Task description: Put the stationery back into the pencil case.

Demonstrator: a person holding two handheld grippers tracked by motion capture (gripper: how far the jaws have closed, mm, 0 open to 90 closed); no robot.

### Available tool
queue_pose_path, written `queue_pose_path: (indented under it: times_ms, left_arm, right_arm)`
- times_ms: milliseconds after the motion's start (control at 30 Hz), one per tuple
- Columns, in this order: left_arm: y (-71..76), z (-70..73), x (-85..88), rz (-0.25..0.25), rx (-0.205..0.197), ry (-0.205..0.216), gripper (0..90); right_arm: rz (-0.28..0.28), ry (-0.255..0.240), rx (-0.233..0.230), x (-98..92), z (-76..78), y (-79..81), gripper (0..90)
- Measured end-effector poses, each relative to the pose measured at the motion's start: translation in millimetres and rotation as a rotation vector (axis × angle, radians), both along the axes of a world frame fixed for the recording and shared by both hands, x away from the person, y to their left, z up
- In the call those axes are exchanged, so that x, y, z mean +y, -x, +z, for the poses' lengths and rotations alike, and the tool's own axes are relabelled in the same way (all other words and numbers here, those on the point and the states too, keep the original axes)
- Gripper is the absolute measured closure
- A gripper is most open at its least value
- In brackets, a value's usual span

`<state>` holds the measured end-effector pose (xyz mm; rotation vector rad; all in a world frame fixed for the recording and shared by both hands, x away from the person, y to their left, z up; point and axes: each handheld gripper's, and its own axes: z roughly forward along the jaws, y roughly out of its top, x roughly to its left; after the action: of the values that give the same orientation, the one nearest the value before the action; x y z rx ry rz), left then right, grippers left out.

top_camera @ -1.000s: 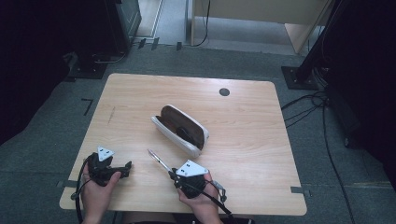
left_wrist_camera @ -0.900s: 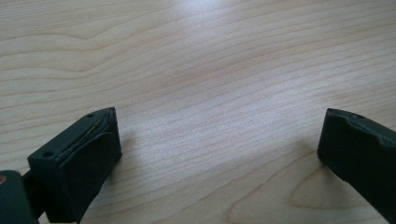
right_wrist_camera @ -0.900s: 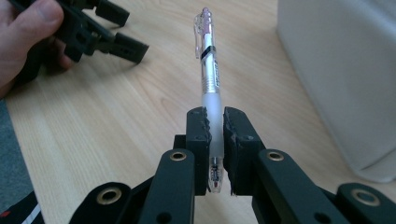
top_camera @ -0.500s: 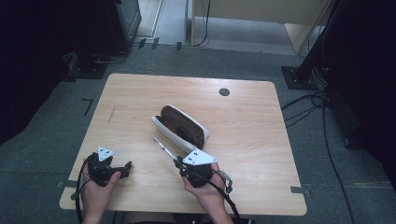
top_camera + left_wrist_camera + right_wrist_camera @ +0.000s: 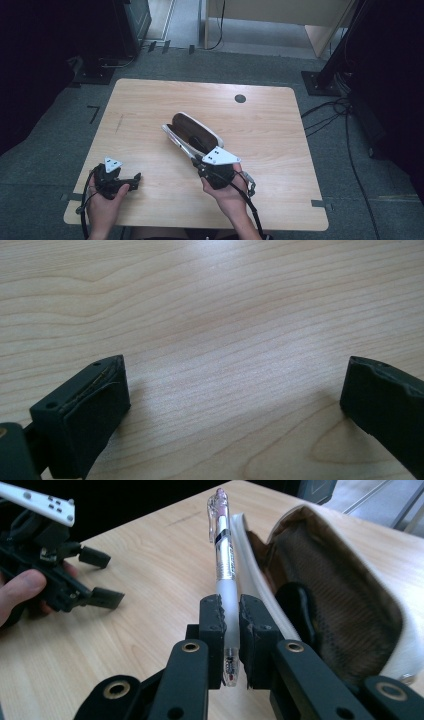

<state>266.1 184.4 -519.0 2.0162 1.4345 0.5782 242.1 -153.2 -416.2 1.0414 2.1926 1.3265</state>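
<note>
Pen (image 5: 223, 575) is the thing being moved here. It is a clear one with a white grip, and the right claw (image 5: 229, 611) is squeezed shut on that grip, near the pen's bottom end. The pen's long body sticks straight out past the claw tips, with its clip end far in front.

Just beside the pen, on its right in the right gripper view, lies the pencil case (image 5: 340, 600). It is white outside and brown inside, its mouth is open, and something dark (image 5: 298, 607) lies in it. From the high view, the pen (image 5: 181, 145) lines up along the case's near edge, so pen and pencil case (image 5: 195, 131) run the same way. I think the next move is a small shift sideways over the open mouth, then a drop inside.

The right claw (image 5: 196, 161) is the one close to the case. The left claw (image 5: 136, 181) is well apart, low by the desk's (image 5: 150, 100) near left corner. In the left gripper view its jaws stand wide open with nothing between them, just bare desk (image 5: 210, 315).
</note>
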Motion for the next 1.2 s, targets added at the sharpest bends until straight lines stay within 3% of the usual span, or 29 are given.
queue_pose_path:
  times_ms: [333, 533, 1200]
  left_arm:
    - [0.0, 0.1, 0.0, 0.000, 0.001, 0.001, 0.0]
    - [0.0, 0.1, 0.0, -0.001, 0.001, 0.000, 0.0]
    - [0.0, 0.0, 0.0, 0.000, -0.001, 0.000, 0.0]
  right_arm:
    - [-0.029, -0.002, -0.026, -12.0, 13.6, -14.5, 81.6]
    - [-0.044, 0.004, -0.021, -18.4, 13.4, -25.2, 81.6]
    - [-0.066, 0.011, 0.068, -27.1, -18.8, -65.4, 81.5]
